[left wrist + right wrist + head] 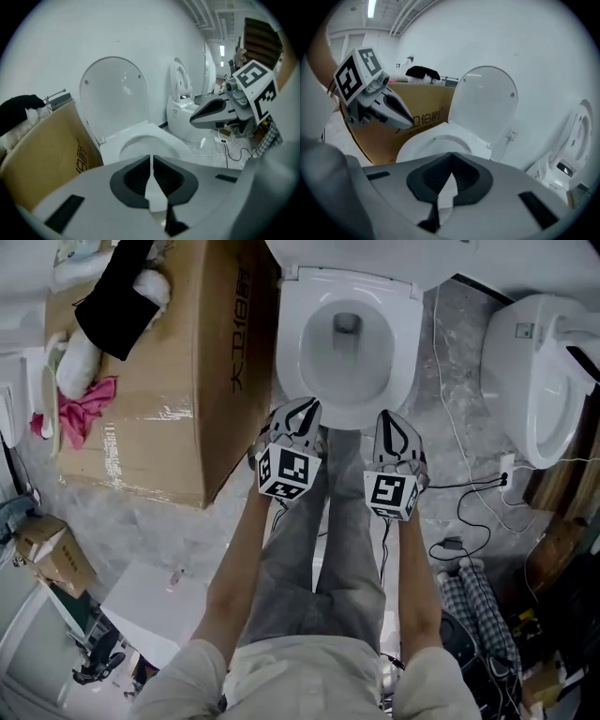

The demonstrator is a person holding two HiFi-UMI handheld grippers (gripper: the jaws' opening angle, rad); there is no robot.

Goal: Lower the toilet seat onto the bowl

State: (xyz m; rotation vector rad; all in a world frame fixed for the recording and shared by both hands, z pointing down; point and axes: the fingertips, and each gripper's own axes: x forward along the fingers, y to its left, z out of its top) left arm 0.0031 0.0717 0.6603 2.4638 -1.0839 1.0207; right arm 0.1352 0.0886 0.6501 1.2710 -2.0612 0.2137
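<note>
The white toilet seat (305, 329) lies flat on the bowl, and water shows in the middle of the bowl. Its lid (112, 96) stands upright against the wall, also seen in the right gripper view (485, 101). My left gripper (305, 409) hangs over the bowl's front rim, left of centre. My right gripper (389, 418) hangs beside it on the right. Both point at the seat (140, 136) from above. The left gripper (151, 157) is shut with nothing between its jaws. The right gripper (451, 154) is shut and empty too.
A large cardboard box (187, 371) stands tight against the toilet's left side, with black and pink cloths on it. A second white toilet (539, 371) stands at the right. Cables (469, 493) run across the marble floor. The person's legs (328, 549) are in front of the bowl.
</note>
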